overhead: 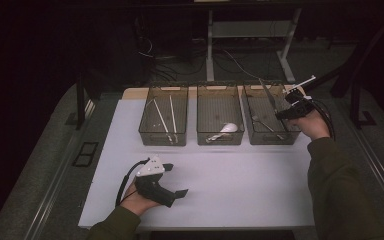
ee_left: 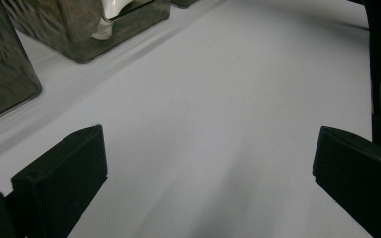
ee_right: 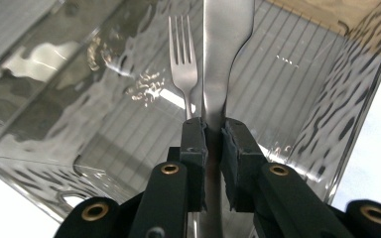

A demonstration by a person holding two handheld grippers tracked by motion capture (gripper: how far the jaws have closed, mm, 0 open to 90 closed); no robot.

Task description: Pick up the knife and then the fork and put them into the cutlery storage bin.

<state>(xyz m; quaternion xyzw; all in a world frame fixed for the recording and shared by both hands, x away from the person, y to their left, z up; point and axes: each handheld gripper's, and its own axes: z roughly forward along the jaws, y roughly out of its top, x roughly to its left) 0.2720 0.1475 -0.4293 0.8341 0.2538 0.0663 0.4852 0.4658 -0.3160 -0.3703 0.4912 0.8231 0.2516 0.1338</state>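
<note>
Darkness surrounds a desk [overhead: 240,200] covered by a white mat, on which three smoked, see-through bins are lined up at the far edge. Two chopsticks [overhead: 166,119] lie in the left bin [overhead: 164,121], a white spoon [overhead: 223,131] lies in the middle bin [overhead: 220,121], and a fork [ee_right: 184,62] rests on the floor of the right bin [overhead: 270,121]. A metal knife [ee_right: 223,54] is clamped at its handle between the closed jaws of the right gripper [ee_right: 214,130], which is held over the right bin with the blade pointing ahead and into it, just beside the fork as seen in the right gripper view. The left gripper [overhead: 177,181] rests low on the mat near the front edge, its jaws spread wide with nothing but bare mat between them. The step in hand is judged to be the setting of the knife into the right bin. It would be done well if the knife were lowered tip first, kept clear of the bin's walls and roughly parallel to the fork, and brought close to the floor before the jaws are released, so that it is laid rather than dropped and the thin bin is not jolted. The gripper should then be lifted straight out.
</note>
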